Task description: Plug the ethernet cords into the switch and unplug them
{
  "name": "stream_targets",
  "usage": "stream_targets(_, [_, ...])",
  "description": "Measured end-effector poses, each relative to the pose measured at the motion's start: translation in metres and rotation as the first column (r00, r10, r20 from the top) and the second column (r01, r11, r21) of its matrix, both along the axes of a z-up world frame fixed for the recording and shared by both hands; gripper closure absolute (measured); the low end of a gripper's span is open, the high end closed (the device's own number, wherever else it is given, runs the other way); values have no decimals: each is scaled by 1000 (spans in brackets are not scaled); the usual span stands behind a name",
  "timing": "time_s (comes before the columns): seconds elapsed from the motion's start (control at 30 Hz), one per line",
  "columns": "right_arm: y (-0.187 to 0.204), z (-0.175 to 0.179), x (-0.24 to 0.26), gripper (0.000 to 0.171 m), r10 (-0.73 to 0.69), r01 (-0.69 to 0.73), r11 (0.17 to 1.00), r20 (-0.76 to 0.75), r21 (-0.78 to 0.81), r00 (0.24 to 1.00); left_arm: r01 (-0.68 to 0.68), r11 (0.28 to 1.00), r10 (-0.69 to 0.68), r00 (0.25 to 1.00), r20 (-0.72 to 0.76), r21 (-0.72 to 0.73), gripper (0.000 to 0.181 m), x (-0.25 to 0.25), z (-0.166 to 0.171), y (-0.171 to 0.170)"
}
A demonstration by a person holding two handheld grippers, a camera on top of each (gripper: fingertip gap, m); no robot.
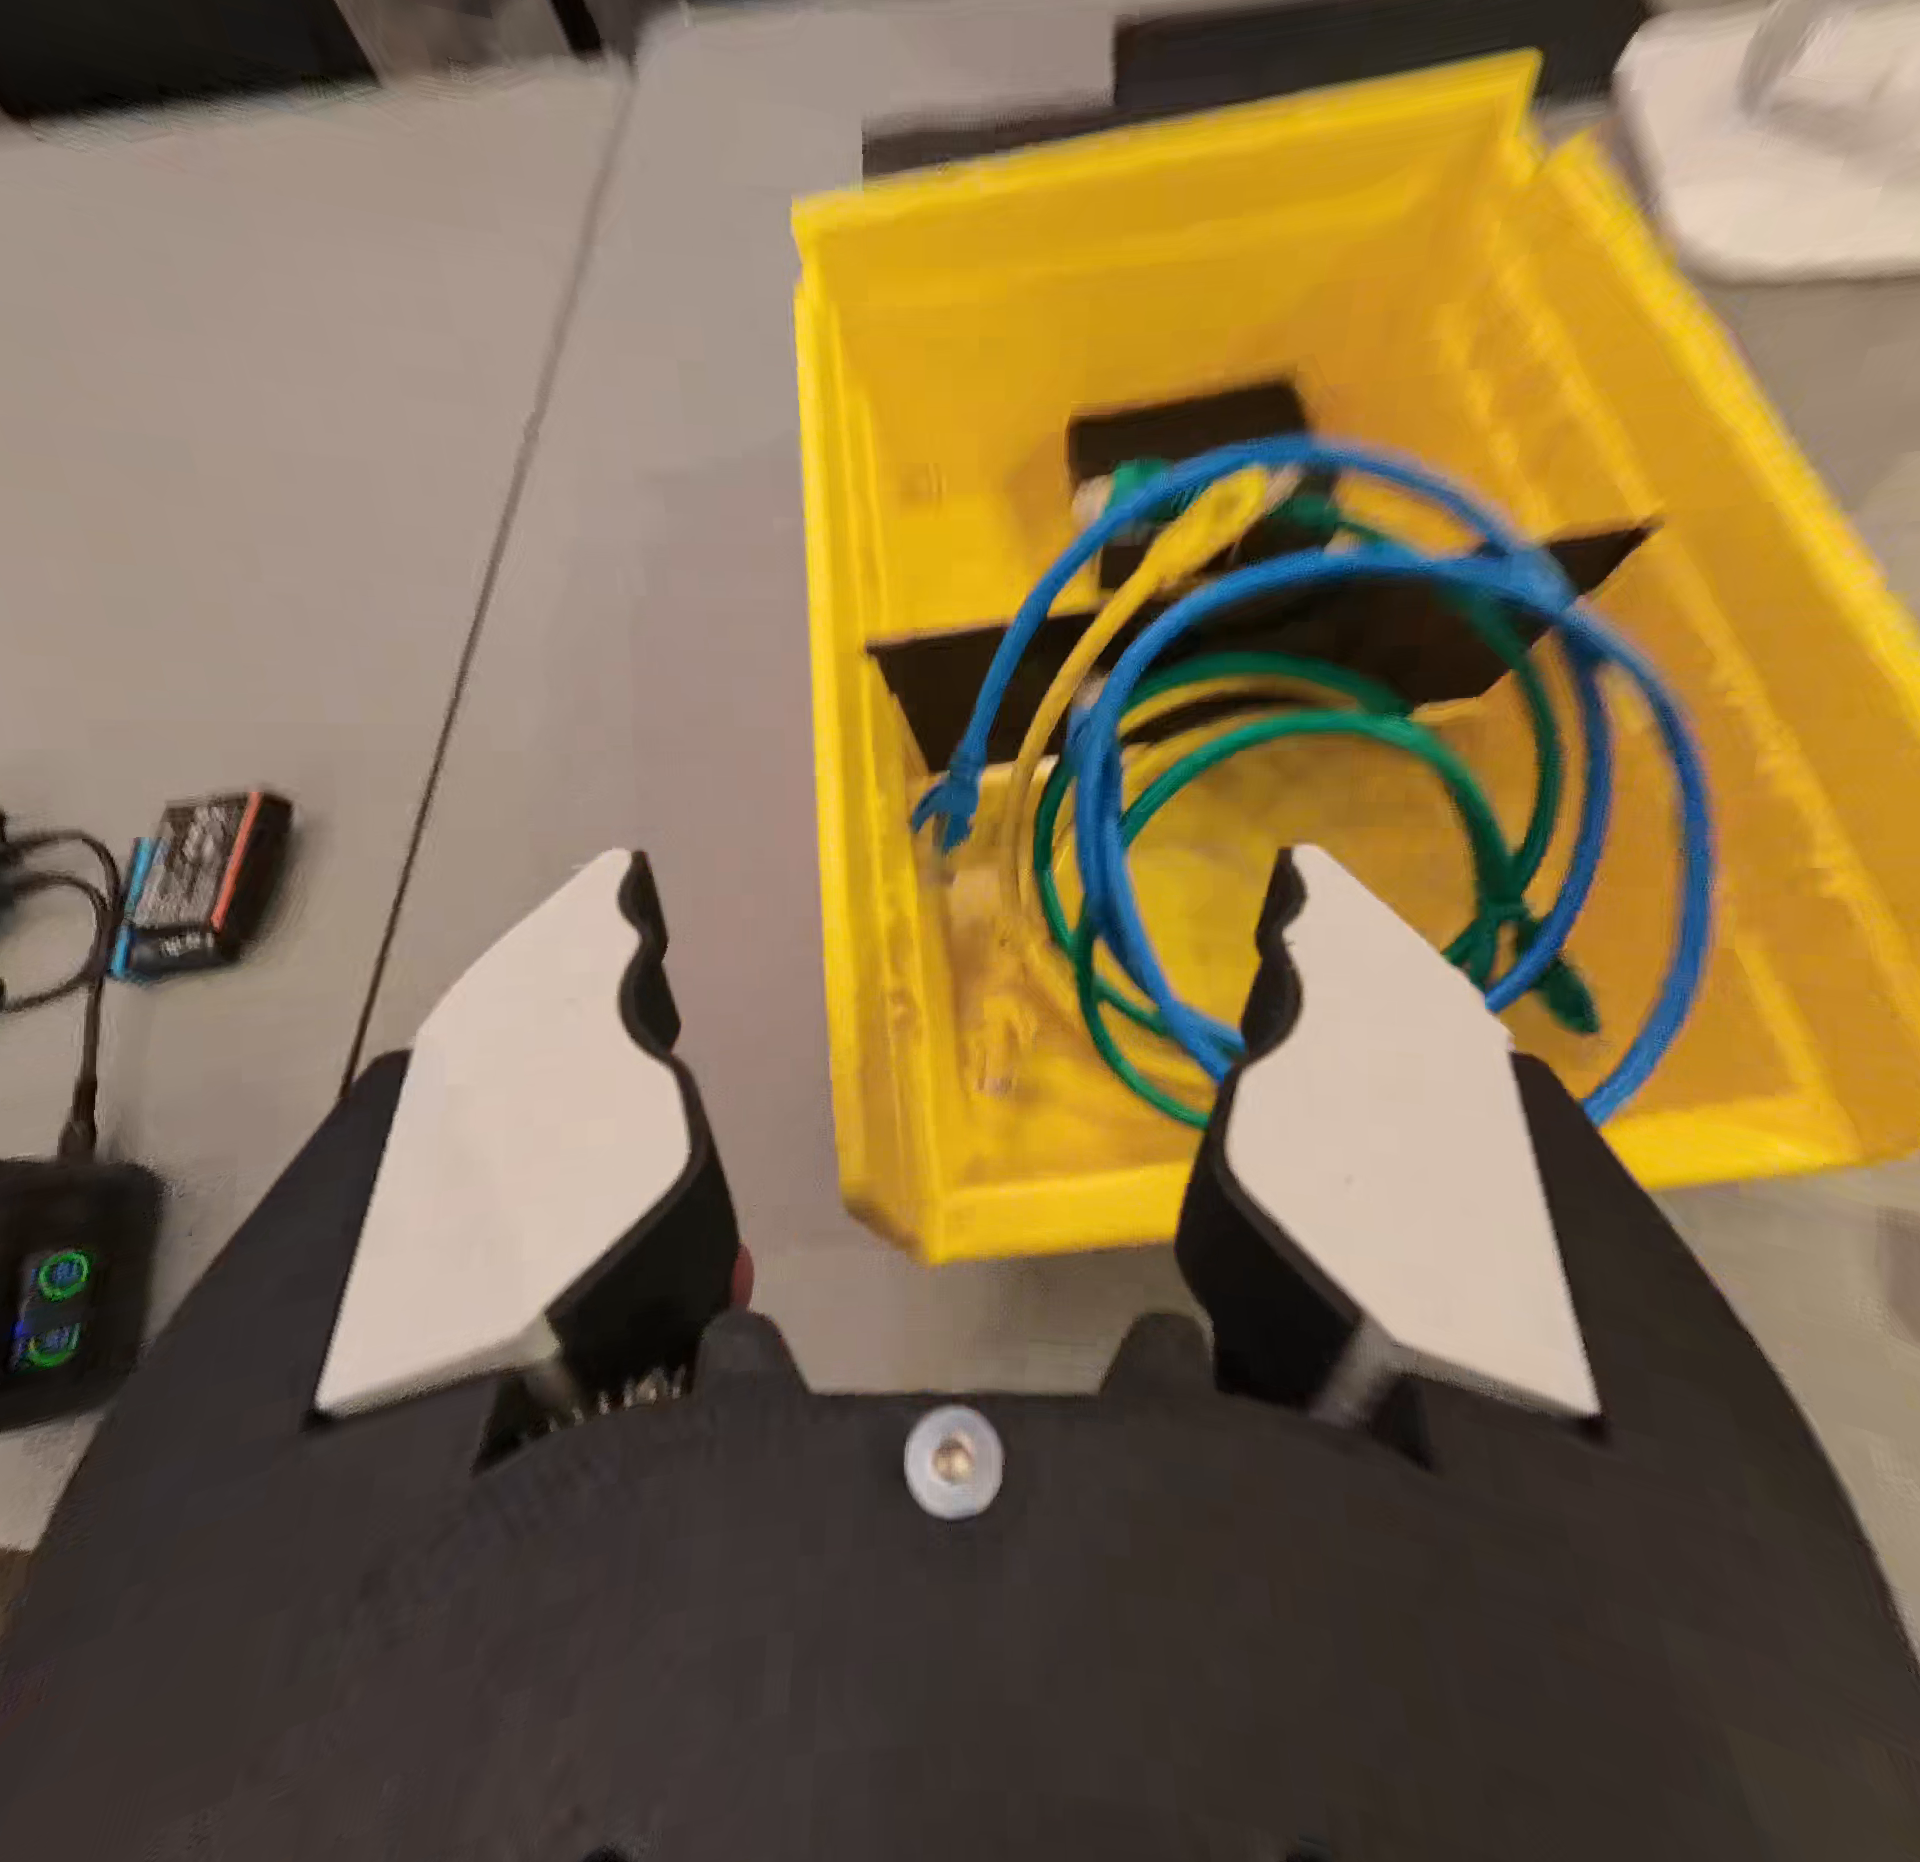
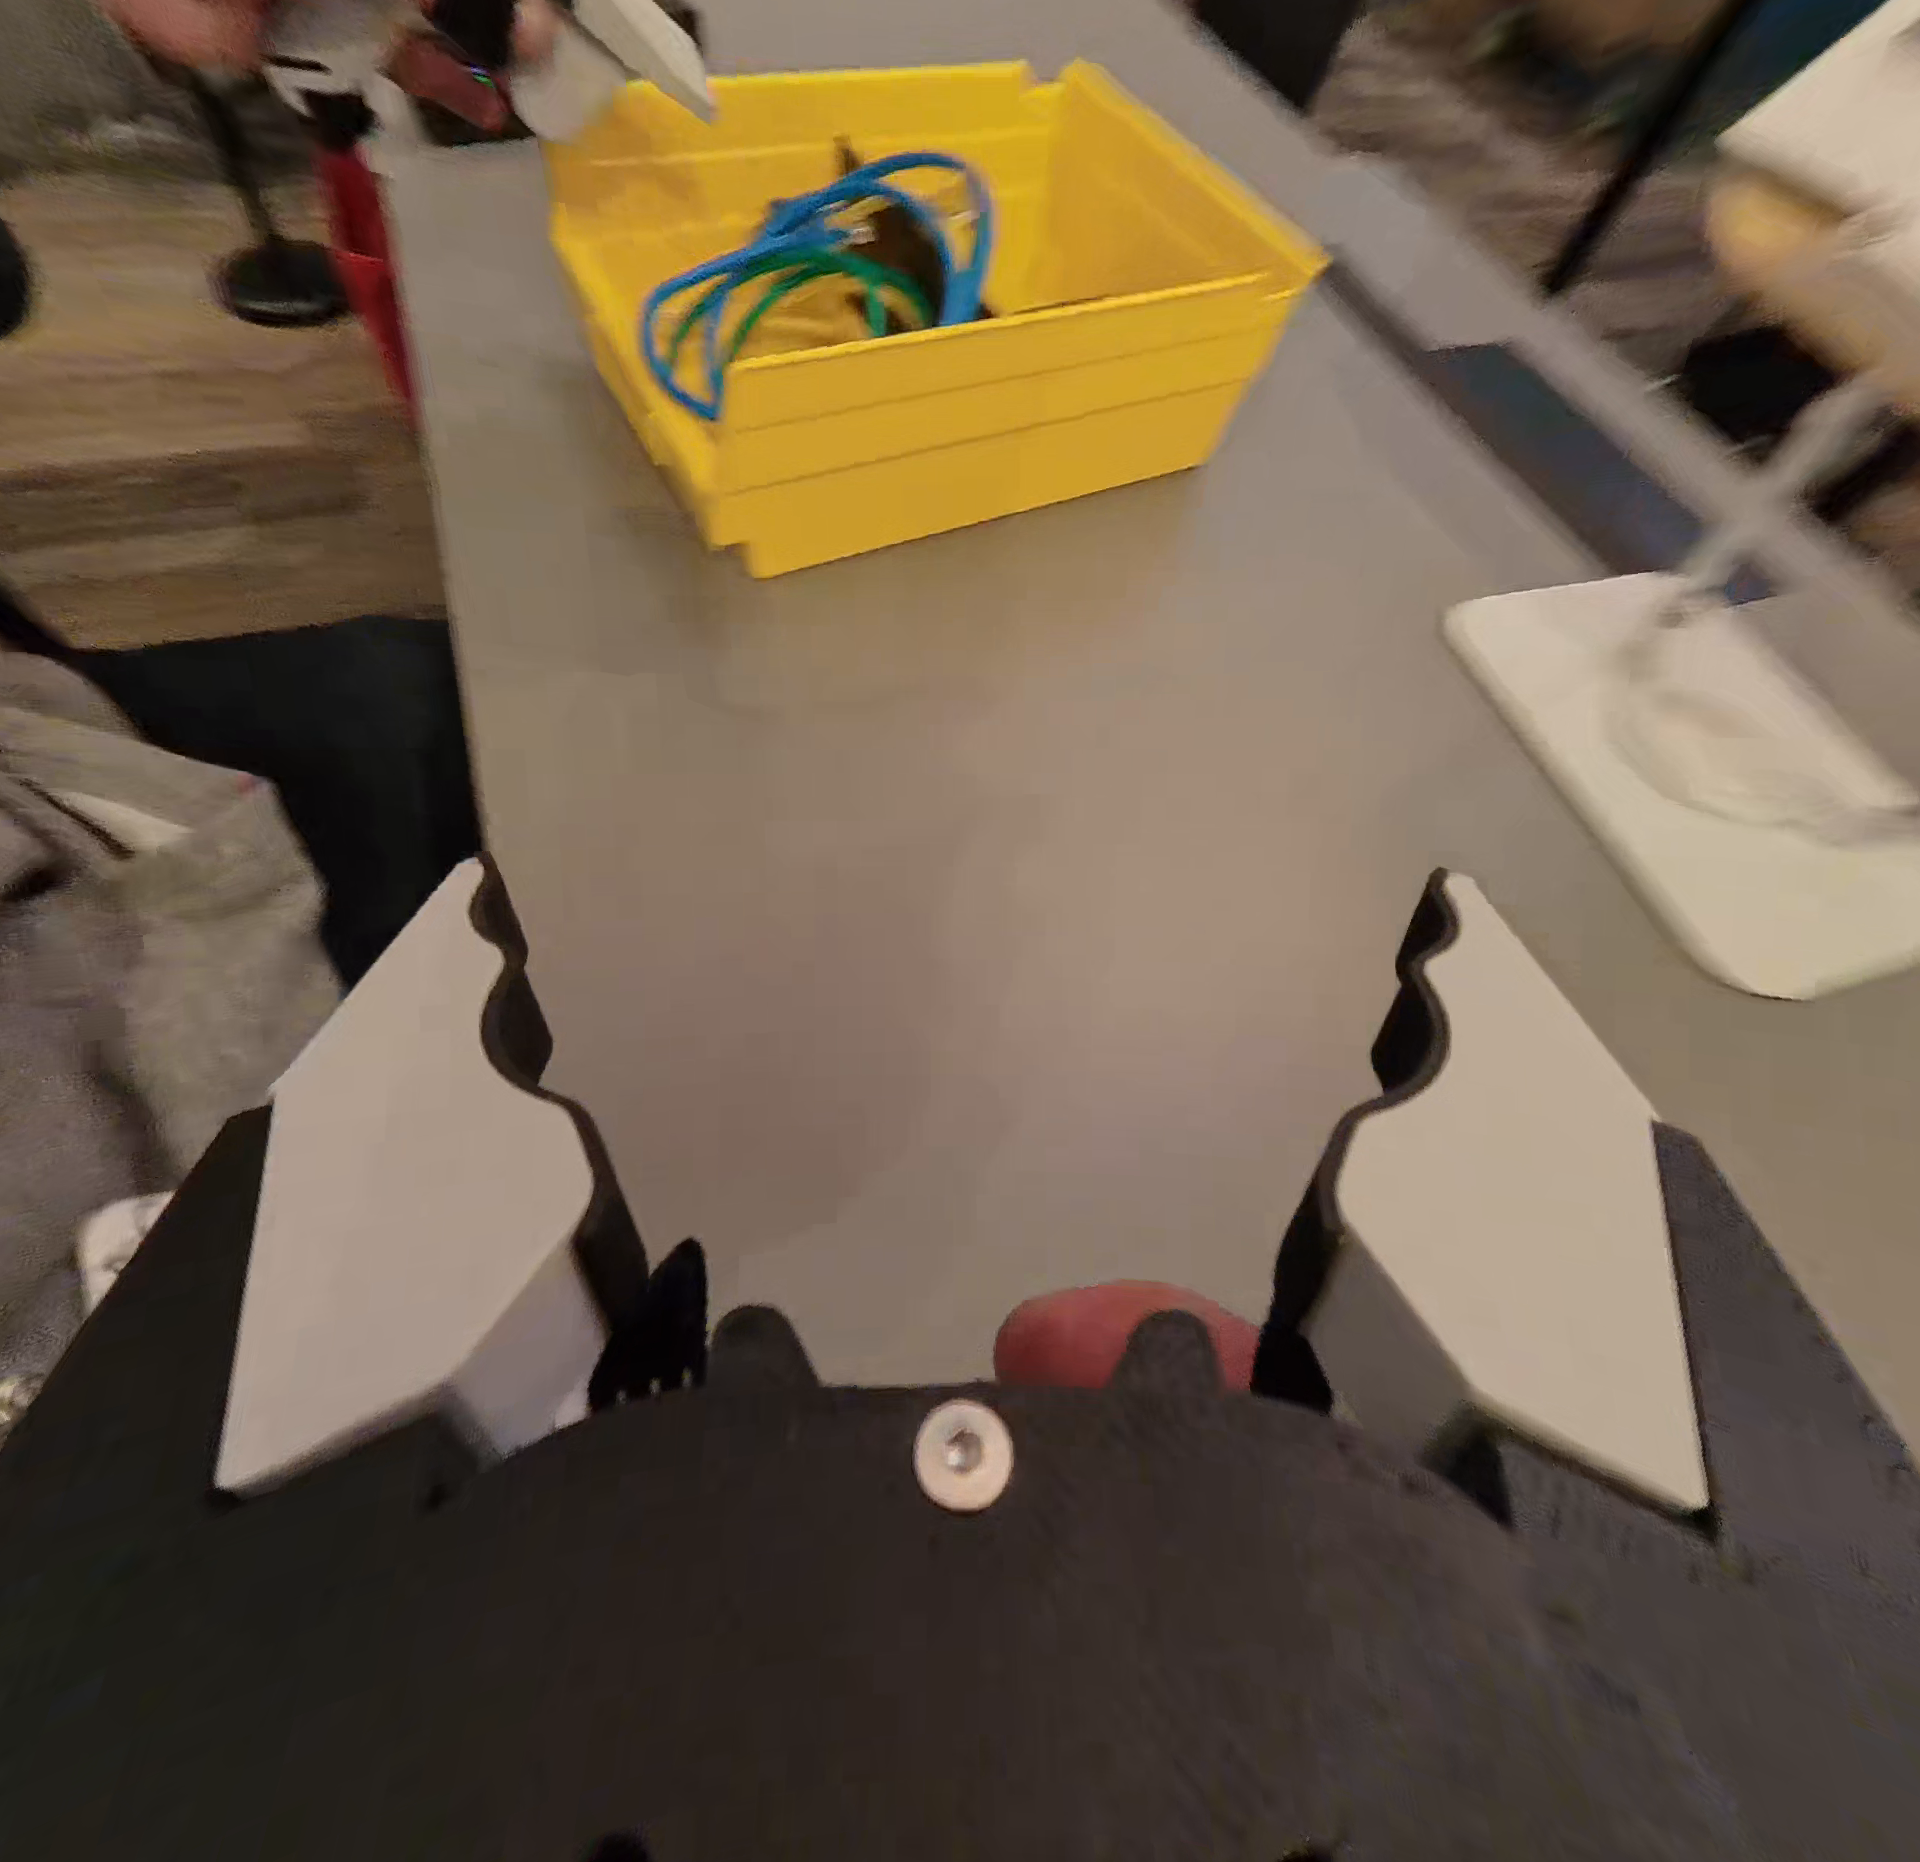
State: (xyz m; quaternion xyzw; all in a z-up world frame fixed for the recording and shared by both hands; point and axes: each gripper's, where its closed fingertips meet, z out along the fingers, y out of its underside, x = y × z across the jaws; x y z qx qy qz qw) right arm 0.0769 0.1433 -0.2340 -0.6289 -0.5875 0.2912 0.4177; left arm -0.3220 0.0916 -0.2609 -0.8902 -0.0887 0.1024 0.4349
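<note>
A yellow bin (image 1: 1143,285) stands on the grey table and holds looped blue cords (image 1: 1652,773), green cords (image 1: 1299,742) and a yellow cord (image 1: 1101,649). A black switch (image 1: 1184,430) lies at the bin's far end with several plugs at its ports. A black divider (image 1: 956,669) crosses the bin. My left gripper (image 1: 961,862) is open and empty, above the bin's near left corner. My right gripper (image 2: 961,877) is open and empty over bare table, well short of the bin (image 2: 987,430). The left gripper (image 2: 623,36) also shows in the right wrist view, held by a hand above the bin's far corner.
A black battery pack (image 1: 197,887) and a black charger with green lights (image 1: 62,1282) lie at the left with black cables. A white stand base (image 2: 1683,773) sits on the table's right side. A seam (image 1: 488,565) runs between two tabletops. A person's legs show left of the table.
</note>
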Motion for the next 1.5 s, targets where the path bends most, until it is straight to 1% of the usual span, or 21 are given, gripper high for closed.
stream_targets(0.1, [-2,-37,-27,13,71,-65,991,47,-113,996,-61,997,60,998,-21,-43,83,-27,-22,-7])
stream_targets(0.2, [20,-57,-43,37,-26,31,970,22,-239,999,-13,997,19,996,82,-71,115,-26,-45,-6])
stream_targets(0.23, [29,-64,-43,39,-56,63,967,35,-246,998,6,998,2,993,120,-70,126,-22,-52,-4])
stream_targets(0.3, [27,-75,-45,14,-5,19,956,46,-294,999,28,997,-13,983,185,-76,147,-17,-62,-3])
stream_targets(0.37, [31,-81,-46,12,-5,18,945,39,-327,999,37,997,-24,985,168,-75,173,-22,-64,-2])
stream_targets(0.43, [43,-94,-42,15,-47,71,949,84,-308,995,46,995,-33,989,146,-88,176,-30,-64,-4])
stream_targets(0.5, [60,-105,-37,38,-120,152,956,141,-252,983,67,994,-53,987,152,-88,176,-37,-65,-5])
stream_targets(0.57, [74,-113,-34,49,-174,210,958,184,-197,967,67,992,-54,991,121,-104,173,-49,-64,-7])
stream_targets(0.63, [84,-122,-32,68,-209,245,959,223,-146,952,48,994,-37,993,116,-95,154,-64,-64,-9])
stream_targets(0.73, [84,-134,-34,60,-154,203,960,238,-195,959,32,998,-22,983,182,-57,125,-79,-59,-12])
stream_targets(0.77, [84,-135,-35,48,-134,187,955,228,-228,964,17,999,-11,983,183,-32,116,-84,-54,-13])
stream_targets(0.8, [83,-137,-35,28,-123,183,949,232,-258,965,6,1000,-3,985,175,-17,109,-88,-48,-15])
stream_targets(0.83, [87,-136,-34,17,-136,198,942,229,-270,964,-3,1000,0,987,159,14,102,-90,-39,-16])
stream_targets(0.9, [98,-138,-30,19,-182,242,945,260,-221,948,16,996,-25,993,113,85,98,-84,-13,-15])
stream_targets(0.93, [104,-146,-23,22,-204,267,950,325,-162,923,41,992,-51,995,85,122,97,-76,2,-12])
stream_targets(0.97, [103,-153,-20,12,-189,260,952,363,-158,912,83,983,-94,993,64,164,97,-62,19,-8])
stream_targets(1.1, [106,-154,-22,12,-198,268,950,352,-161,915,314,904,-329,944,4,290,89,33,78,14])
stream_targets(1.23, [109,-154,-23,12,-217,279,947,324,-157,921,568,768,-598,802,13,295,78,168,87,33])
stream_targets(1.3, [110,-153,-23,12,-234,292,944,314,-153,920,673,692,-698,716,7,260,76,229,74,40])
stream_targets(1.37, [112,-153,-21,13,-260,317,936,309,-152,915,741,645,-756,655,8,187,73,269,47,50])
stream_targets(1.5, [119,-150,-17,12,-319,362,925,286,-113,904,802,590,-807,581,107,93,66,324,-7,71])
